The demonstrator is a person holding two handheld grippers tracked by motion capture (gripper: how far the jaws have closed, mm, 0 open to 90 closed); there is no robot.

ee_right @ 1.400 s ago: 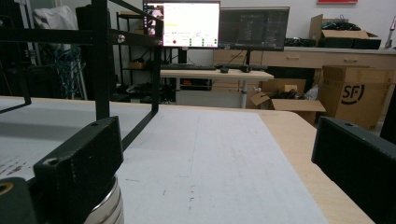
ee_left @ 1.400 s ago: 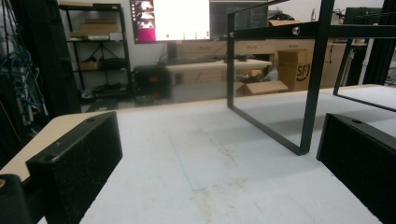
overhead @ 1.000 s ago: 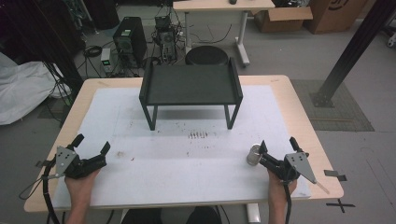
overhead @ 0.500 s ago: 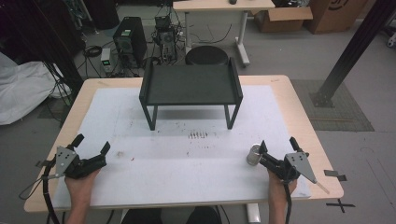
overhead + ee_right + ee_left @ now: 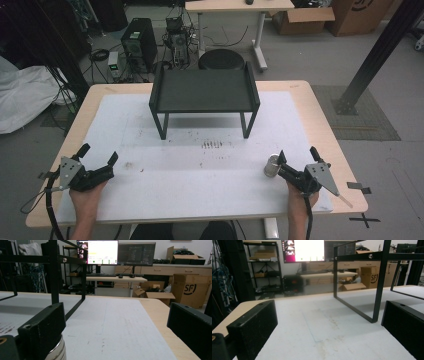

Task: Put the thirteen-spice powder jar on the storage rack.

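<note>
Now, on my far left, the left gripper (image 5: 97, 158) rests low over the white mat (image 5: 200, 170) near the table's (image 5: 310, 100) front-left corner, its jaws spread wide with nothing between them. In the left gripper view I see bare, faintly stained mat between the two black jaws, with a leg of the black metal stand (image 5: 377, 285) ahead to the right. That stand (image 5: 204, 92) sits at the middle back of the mat. Farther right, a small metal cylinder (image 5: 271, 165) stands upright on the mat, just beside the left jaw of my right gripper (image 5: 297, 156). Those jaws are also wide apart; in the right gripper view the cylinder's rim (image 5: 56, 351) shows right under the left jaw, outside the gap.
</note>
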